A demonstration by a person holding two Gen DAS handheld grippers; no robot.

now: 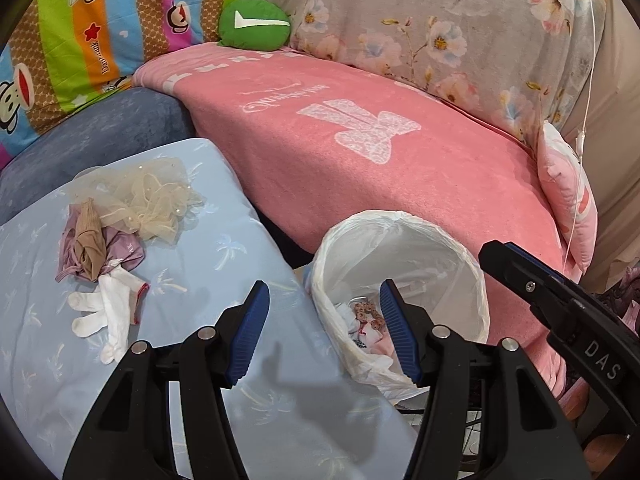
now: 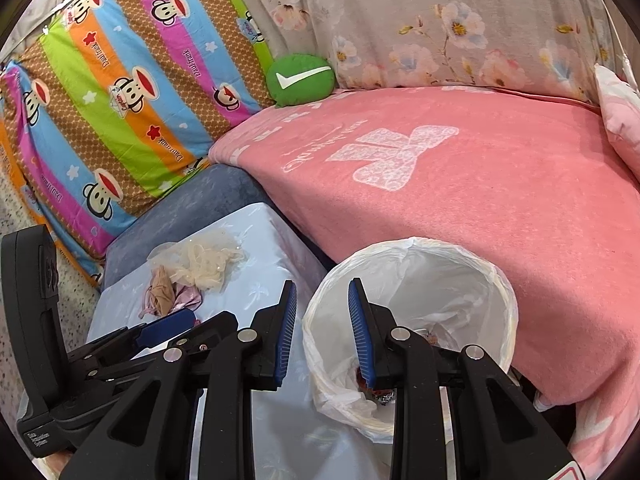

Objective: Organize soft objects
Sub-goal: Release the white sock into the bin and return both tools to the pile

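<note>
Left wrist view: pink blanket point(image 1: 360, 152) filled most of the frame, spread over a sofa or bed, can't tell which, with a floral grey cover point(image 1: 440, 32) behind it and a striped monkey-print pillow point(image 1: 92, 32) at far left. Light blue cushion point(image 1: 192, 340) with a palm pattern lay lower left, a dark blue-grey cushion point(image 1: 100, 136) behind it. White-lined bin point(image 1: 472, 280) stood just beside the blue cushion, against the blanket edge; a few small soft items lay at its bottom, too small to identify. Round green pillow point(image 1: 254, 22) with a white tick sat at the back, between monkey pillow and floral cover. Small pink pillow point(image 1: 568, 200) at right edge. On the blue cushion, a loose pile: cream mesh scrunchie point(image 1: 154, 196), mauve satin cloth point(image 1: 120, 252) with a tan stocking point(image 1: 90, 240) lying on it, white glove point(image 1: 106, 316) touching the pile's near side. Left tongs point(image 1: 324, 308) stood fairly wide, nothing between them, over the gap between cushion and bin. Right tongs point(image 2: 322, 304) stood narrower, also empty, over the bin's near rim.
</note>
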